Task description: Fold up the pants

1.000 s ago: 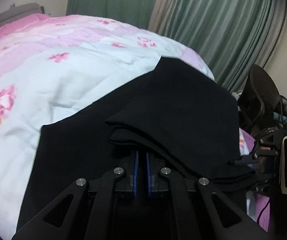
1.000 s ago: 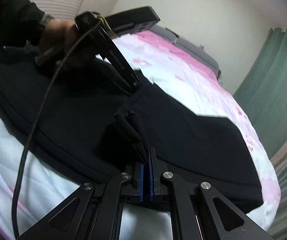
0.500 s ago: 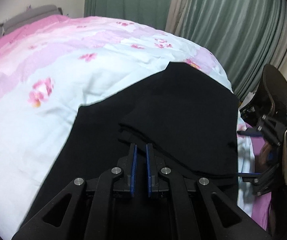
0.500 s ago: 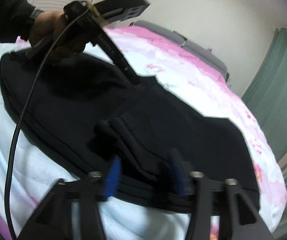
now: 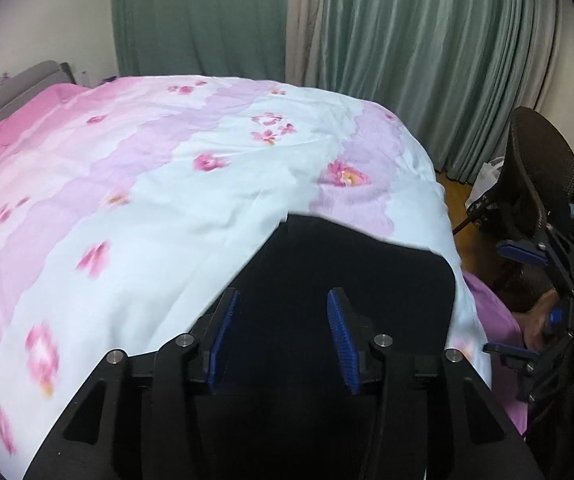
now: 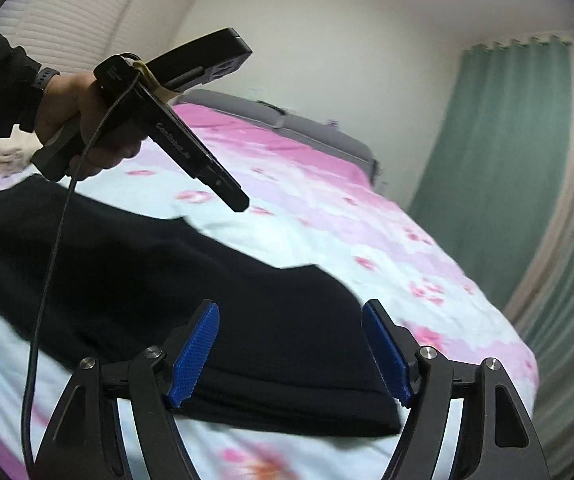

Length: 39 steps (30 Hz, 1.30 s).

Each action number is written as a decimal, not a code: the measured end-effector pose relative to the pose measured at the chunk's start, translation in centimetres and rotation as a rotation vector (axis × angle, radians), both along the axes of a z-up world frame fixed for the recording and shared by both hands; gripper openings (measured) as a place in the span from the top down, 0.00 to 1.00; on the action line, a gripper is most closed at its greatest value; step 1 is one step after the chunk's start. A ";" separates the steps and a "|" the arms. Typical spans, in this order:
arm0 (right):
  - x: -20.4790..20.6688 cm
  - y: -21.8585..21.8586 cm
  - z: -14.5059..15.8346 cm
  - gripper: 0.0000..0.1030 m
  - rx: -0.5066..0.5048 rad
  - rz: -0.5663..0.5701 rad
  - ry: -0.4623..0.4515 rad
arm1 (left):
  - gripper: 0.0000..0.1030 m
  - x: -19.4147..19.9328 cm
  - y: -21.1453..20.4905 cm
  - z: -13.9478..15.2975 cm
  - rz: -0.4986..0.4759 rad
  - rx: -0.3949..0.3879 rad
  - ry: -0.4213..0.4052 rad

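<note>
While both grippers stand clear of the cloth, the entry reads as follows.
Item: pants (image 6: 175,288), black, folded into a flat stack.
Location: on the bed (image 5: 159,208), near its foot-end corner, lying on the flowered cover.
Left gripper (image 5: 283,336): jaws just opened, nothing between the pads, poised above the stack.
Right gripper (image 6: 291,352): jaws just spread wide, empty, above the near edge of the stack.
Long axis: across the right wrist view from upper left to lower right; the squared end points toward the curtain (image 6: 507,168) side.
Step in hand: release after a fold, by my judgement.
Handling advice: lift straight away so no pad drags the top layer; check edges are flush before any further fold.
</note>
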State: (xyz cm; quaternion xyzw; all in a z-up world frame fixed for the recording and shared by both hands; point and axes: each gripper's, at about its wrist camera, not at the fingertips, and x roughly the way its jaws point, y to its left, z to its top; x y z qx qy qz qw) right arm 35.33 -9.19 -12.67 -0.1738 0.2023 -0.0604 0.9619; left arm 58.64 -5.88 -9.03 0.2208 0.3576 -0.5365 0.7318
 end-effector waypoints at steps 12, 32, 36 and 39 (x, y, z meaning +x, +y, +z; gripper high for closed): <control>3.7 -12.4 -2.0 0.29 0.291 -0.261 0.121 | 0.55 7.4 -10.8 -8.1 -0.077 0.197 0.407; 6.8 -18.6 -2.6 0.29 0.374 -0.219 0.198 | 0.31 7.8 -10.0 -11.0 -0.030 0.187 0.658; 6.0 -19.0 -2.5 0.29 0.405 -0.223 0.194 | 0.31 7.7 -10.7 -11.8 -0.028 0.264 0.643; 5.9 -18.6 -2.6 0.29 0.400 -0.208 0.187 | 0.36 7.9 -11.4 -12.0 -0.011 0.250 0.646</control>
